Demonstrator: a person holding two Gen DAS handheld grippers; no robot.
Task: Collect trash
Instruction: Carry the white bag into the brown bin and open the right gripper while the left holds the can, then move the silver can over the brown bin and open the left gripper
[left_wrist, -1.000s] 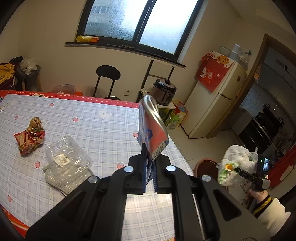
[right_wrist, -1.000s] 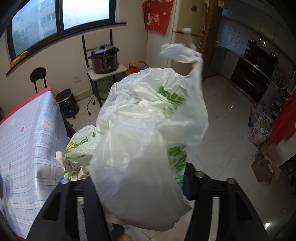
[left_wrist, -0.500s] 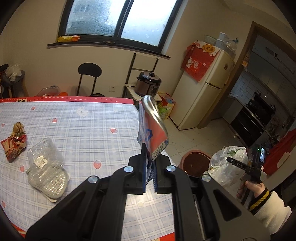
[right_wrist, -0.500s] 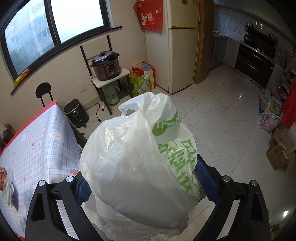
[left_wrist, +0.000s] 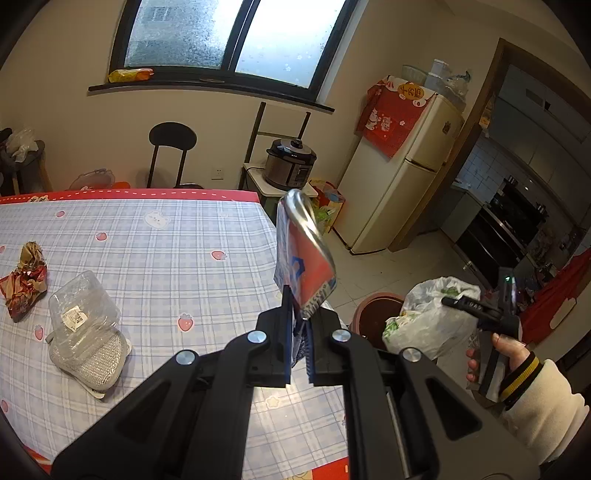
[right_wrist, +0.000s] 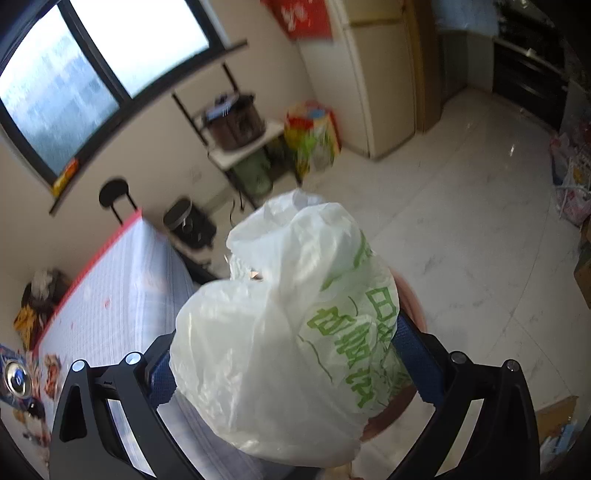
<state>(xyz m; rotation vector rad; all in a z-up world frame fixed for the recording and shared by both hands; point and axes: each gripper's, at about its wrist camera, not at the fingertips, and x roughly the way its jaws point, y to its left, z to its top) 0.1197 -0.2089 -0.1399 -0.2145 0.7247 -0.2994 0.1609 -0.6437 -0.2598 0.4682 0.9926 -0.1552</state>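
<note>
My left gripper (left_wrist: 298, 325) is shut on a flattened red and blue can (left_wrist: 303, 258) and holds it upright above the table's right edge. The right gripper (right_wrist: 284, 365) has its jaws spread wide around a white plastic bag with green print (right_wrist: 295, 332); the bag sits between the fingers over a brown bin (right_wrist: 410, 299). In the left wrist view the bag (left_wrist: 428, 317) hangs above the bin (left_wrist: 373, 317) on the floor right of the table. A clear plastic container (left_wrist: 83, 314) and a crumpled red wrapper (left_wrist: 24, 284) lie on the checked tablecloth (left_wrist: 166, 258).
A black chair (left_wrist: 171, 155) stands behind the table. A rice cooker (left_wrist: 291, 164) sits on a small shelf by the fridge (left_wrist: 399, 177). A black air fryer (right_wrist: 188, 221) stands on the floor near the table corner. Boxes and bags lie at the right of the floor.
The right gripper has opened wider and lowered the bag over the brown bin, tilting down. My left gripper still holds the can and has drifted slightly; the table view shifted a little.
</note>
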